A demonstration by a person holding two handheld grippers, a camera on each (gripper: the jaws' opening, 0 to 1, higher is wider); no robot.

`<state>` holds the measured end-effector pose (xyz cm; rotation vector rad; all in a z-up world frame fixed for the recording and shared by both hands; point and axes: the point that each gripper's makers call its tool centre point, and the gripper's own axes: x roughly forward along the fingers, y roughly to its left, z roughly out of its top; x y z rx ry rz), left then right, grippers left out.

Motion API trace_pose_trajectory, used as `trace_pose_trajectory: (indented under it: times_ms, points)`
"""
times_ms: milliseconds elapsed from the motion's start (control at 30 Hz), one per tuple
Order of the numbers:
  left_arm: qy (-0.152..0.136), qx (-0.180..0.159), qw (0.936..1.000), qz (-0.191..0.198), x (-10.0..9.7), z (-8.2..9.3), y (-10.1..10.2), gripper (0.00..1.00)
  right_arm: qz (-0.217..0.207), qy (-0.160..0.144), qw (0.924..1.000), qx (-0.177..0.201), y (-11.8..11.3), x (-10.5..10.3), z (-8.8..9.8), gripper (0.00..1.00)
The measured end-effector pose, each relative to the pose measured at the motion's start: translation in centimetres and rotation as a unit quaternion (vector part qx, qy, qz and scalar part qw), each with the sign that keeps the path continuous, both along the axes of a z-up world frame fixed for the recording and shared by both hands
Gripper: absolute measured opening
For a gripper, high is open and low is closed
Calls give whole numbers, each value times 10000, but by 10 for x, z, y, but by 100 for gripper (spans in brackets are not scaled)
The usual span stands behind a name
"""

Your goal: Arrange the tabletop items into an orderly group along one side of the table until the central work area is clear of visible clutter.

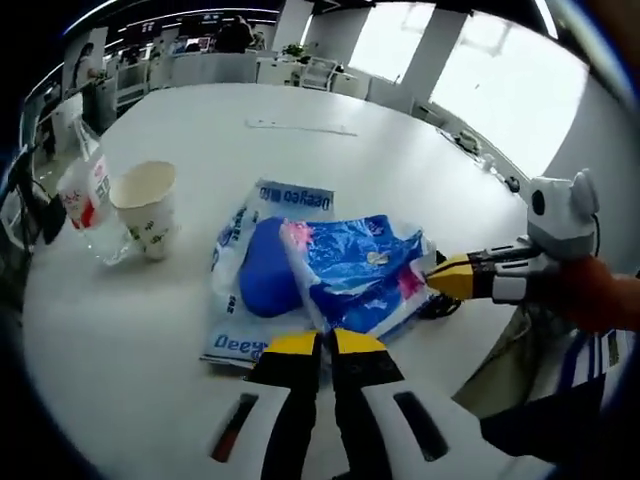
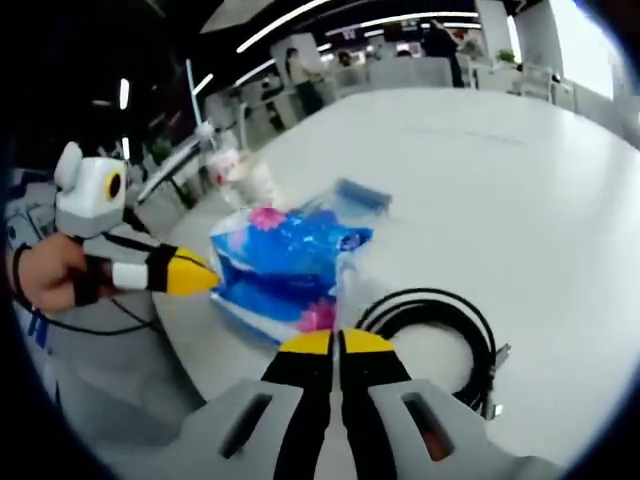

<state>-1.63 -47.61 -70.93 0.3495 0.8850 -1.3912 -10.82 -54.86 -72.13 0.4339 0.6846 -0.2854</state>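
A crumpled blue plastic bag [image 1: 350,265] with pink print lies on a flat white wrapper with blue lettering [image 1: 290,198], on the white table [image 1: 330,110]. A smooth blue lump [image 1: 265,275] shows under the bag's left side. My left gripper [image 1: 326,344] is shut on the bag's near edge. My right gripper [image 1: 447,277] comes in from the right, shut on the bag's far corner. In the right gripper view, the bag [image 2: 285,262] reaches down to my shut right gripper [image 2: 338,343], and the left gripper [image 2: 195,275] pinches its left side.
A paper cup [image 1: 147,207] and a clear plastic bottle [image 1: 85,190] stand left of the bag. A coiled black cable [image 2: 440,325] lies right of the bag near the table edge. A thin strip [image 1: 300,126] lies further back. Chairs and desks stand beyond the table.
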Motion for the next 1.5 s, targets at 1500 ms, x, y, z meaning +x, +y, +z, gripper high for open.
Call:
trace_pose_trajectory:
  times_ms: [1500]
  points:
    - [654,46,9978,-127,-39,-31,-187,3,-1312,143,9912,0,-175,-55,-8,0]
